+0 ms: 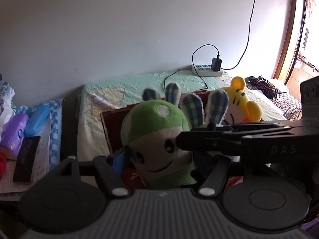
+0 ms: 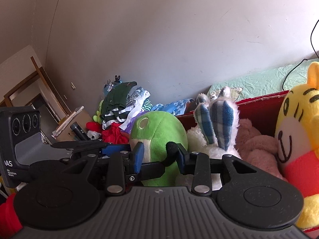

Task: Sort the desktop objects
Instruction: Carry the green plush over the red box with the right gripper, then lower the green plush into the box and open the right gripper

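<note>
My gripper (image 2: 159,155) has blue pads on black arms. The plush (image 1: 159,139) between them is green and white with a black smile. Behind it are blue plaid ears (image 1: 191,107), a yellow tiger toy (image 2: 299,139) with black stripes, and a dark red box (image 2: 259,107).

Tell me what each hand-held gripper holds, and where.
The left hand-held gripper straddles the green plush at its body, the right hand-held gripper a black stub on it; whether either clamps cannot be told.
</note>
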A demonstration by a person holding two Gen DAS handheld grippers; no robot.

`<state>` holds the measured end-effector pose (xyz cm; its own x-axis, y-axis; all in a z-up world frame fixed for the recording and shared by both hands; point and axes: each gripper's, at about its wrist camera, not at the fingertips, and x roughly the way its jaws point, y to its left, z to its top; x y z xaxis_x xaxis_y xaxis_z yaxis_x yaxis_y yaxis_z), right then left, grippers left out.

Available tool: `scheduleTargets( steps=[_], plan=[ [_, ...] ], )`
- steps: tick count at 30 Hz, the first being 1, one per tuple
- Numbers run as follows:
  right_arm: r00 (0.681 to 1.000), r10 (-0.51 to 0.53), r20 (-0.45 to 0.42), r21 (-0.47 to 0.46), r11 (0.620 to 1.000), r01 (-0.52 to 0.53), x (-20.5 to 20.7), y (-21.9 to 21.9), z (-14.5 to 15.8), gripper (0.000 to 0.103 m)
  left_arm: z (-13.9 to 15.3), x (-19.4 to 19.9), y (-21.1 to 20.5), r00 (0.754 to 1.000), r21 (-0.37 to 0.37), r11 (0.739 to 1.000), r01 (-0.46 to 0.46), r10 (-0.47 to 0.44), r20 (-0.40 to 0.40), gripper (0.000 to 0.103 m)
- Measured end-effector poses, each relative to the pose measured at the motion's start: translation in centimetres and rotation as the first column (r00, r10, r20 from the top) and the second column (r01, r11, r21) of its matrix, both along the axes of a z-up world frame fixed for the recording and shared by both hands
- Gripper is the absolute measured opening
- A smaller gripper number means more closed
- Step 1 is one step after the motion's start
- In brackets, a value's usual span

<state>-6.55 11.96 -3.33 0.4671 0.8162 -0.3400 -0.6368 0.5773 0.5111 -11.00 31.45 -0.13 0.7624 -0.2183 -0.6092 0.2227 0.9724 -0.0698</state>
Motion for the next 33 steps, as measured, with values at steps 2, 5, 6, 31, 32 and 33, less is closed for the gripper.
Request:
scheduleTargets(
  steps=[2,5,6,31,32,33],
  plan=[
    [1.0,-0.014,-0.008,-0.023,1.0,0.014,-0.1,0.1,-0.2,0.039,-0.2,0.1,0.3,1.0,-0.017,1.0,-0.001,0.001,-0.008,0.071],
    [1.0,-0.018,-0.017,-0.026,1.0,0.018,-0.1,0.1,-0.5,0.039,-0.1,0.0,0.6,1.0,-0.028,1.0,0.001,-0.001,-0.006,0.071],
    [1.0,-0.017,-0.016,-0.024,1.0,0.016,-0.1,0.0,-0.6,0.039,0.1,0.0,0.7,1.0,-0.029,1.0,0.003,-0.003,0.0,0.072],
    [0.998,-0.042,-0.052,0.024,0.999,0.043,-0.1,-0.4,-0.8,0.037,0.4,0.9,1.0,1.0,-0.093,0.996,-0.015,0.012,-0.029,0.089],
    [0.997,-0.048,-0.062,0.041,0.998,0.051,-0.1,-0.8,-0.8,0.037,0.5,0.9,0.9,0.999,-0.092,0.996,-0.02,0.017,-0.028,0.089],
    [0.996,-0.059,-0.067,0.049,0.997,0.063,-0.2,-1.1,-0.8,0.037,0.6,1.0,0.8,0.999,-0.09,0.996,-0.023,0.021,-0.026,0.089]
  ],
)
